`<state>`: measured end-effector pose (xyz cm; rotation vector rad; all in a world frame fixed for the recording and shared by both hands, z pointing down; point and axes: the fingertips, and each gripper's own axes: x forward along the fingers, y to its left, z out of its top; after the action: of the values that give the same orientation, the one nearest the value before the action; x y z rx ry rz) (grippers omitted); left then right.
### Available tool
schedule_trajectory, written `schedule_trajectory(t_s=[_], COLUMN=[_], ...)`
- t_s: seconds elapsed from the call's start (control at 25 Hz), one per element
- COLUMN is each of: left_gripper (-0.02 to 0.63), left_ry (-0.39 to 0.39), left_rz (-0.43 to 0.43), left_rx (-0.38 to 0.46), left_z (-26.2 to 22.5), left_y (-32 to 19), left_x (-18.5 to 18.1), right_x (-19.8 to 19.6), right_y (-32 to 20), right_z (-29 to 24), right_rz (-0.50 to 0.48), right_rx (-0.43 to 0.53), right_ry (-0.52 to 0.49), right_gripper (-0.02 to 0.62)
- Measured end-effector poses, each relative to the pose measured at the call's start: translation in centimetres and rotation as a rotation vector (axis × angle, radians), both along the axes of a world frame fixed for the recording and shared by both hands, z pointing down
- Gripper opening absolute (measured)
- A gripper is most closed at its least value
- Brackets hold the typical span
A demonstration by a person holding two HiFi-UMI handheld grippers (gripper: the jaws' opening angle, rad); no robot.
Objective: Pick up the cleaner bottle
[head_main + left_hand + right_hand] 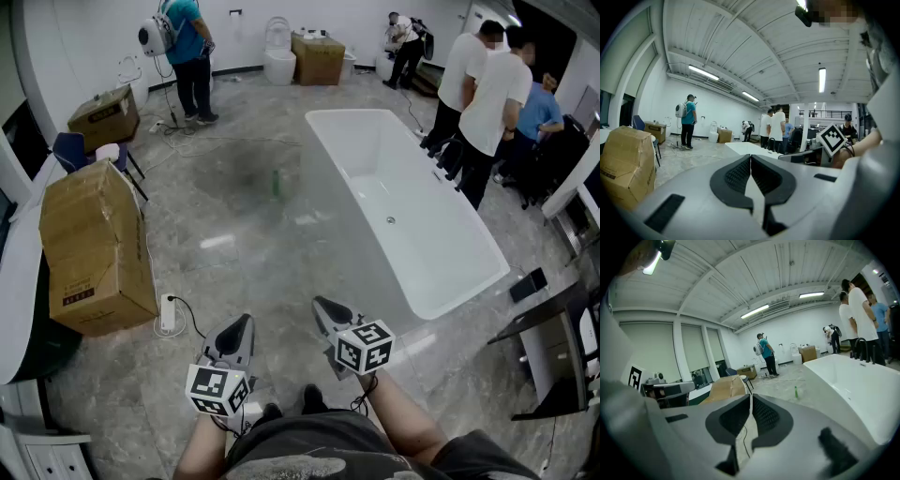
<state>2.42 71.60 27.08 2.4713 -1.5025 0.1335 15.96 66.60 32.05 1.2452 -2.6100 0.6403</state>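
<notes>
I hold two tongs low in front of me. The left tongs [239, 333] are clenched on nothing, pads pressed together. The right tongs [328, 314] are likewise clenched and empty.

The bottle [276, 184] stands upright on the floor [234, 244], well ahead of both tongs and roughly on the line between them. The tub [469, 234] lies ahead and to the right of the right tongs, near the bottle but apart from it.

The bottle is slim and green, too small here to make out its cap. I judge it light, fairly stiff plastic with smooth, possibly slippery sides, and easy to tip. I would open one pair and close it across the middle of the body, below the neck.

Counts: one bottle, two tongs, one tub, three boxes [94, 244], five other people [192, 52].
</notes>
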Motion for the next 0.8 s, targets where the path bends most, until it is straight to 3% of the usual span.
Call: schedule_trajectory(t_s=[0.6, 0.8], left_gripper=[0.015, 0.015], left_ry=[-0.038, -0.033], left_rz=[0.037, 0.013], left_rx=[-0.011, -0.033], left_z=[0.4, 0.9], left_y=[-2.1, -3.6], left_x=[2.4, 3.7], right_x=[1.7, 4.8], right_y=[-1.5, -2.8], right_z=[0.6, 0.8], right_rz=[-0.007, 0.052], right_rx=[0.010, 0.001], right_ry=[0.015, -0.035], right_gripper=[0.034, 0.034])
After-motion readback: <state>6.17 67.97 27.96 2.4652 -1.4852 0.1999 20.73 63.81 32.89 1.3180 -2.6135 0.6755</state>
